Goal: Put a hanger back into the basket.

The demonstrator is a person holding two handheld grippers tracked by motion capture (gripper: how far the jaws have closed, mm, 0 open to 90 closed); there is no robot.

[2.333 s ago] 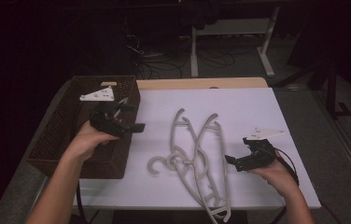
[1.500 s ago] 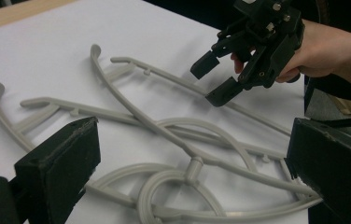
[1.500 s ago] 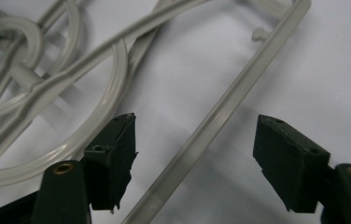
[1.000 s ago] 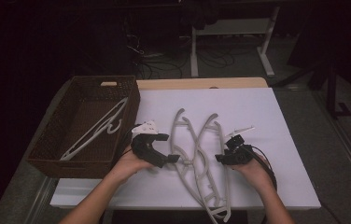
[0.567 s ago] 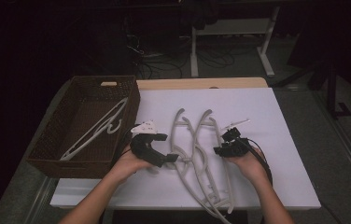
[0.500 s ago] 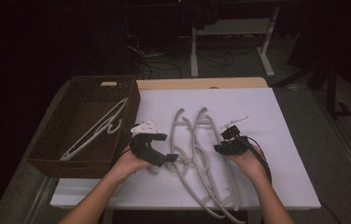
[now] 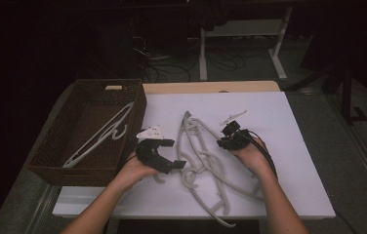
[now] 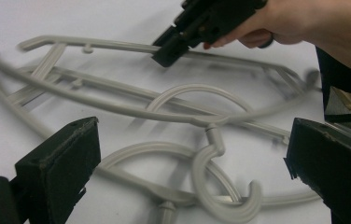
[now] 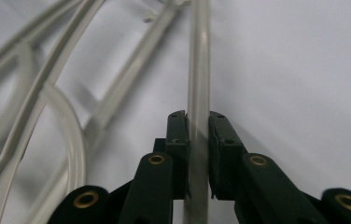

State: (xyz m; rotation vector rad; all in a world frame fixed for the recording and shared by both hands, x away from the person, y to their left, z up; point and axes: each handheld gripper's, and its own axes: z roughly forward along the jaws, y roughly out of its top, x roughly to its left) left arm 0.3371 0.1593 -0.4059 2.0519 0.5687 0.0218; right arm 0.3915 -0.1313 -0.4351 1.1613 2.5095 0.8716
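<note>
Between the right tool's [image 9: 197,128] jaws sits a hanger bar [image 9: 198,70], and they've just been closing onto it, pads now pinching. Stiff, light, slick plastic; a straight bar grips best. Left tool [image 8: 187,182] waits open over the tangled hangers [image 7: 206,156] mid-tabletop [image 7: 298,126]. Since earlier, that pile has shifted toward the basket [image 7: 50,161].

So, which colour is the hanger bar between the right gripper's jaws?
Pale grey; the hanger bar shows best in the right gripper view, between the right gripper jaws.

Dark room (cables [image 7: 169,73] on floor).
</note>
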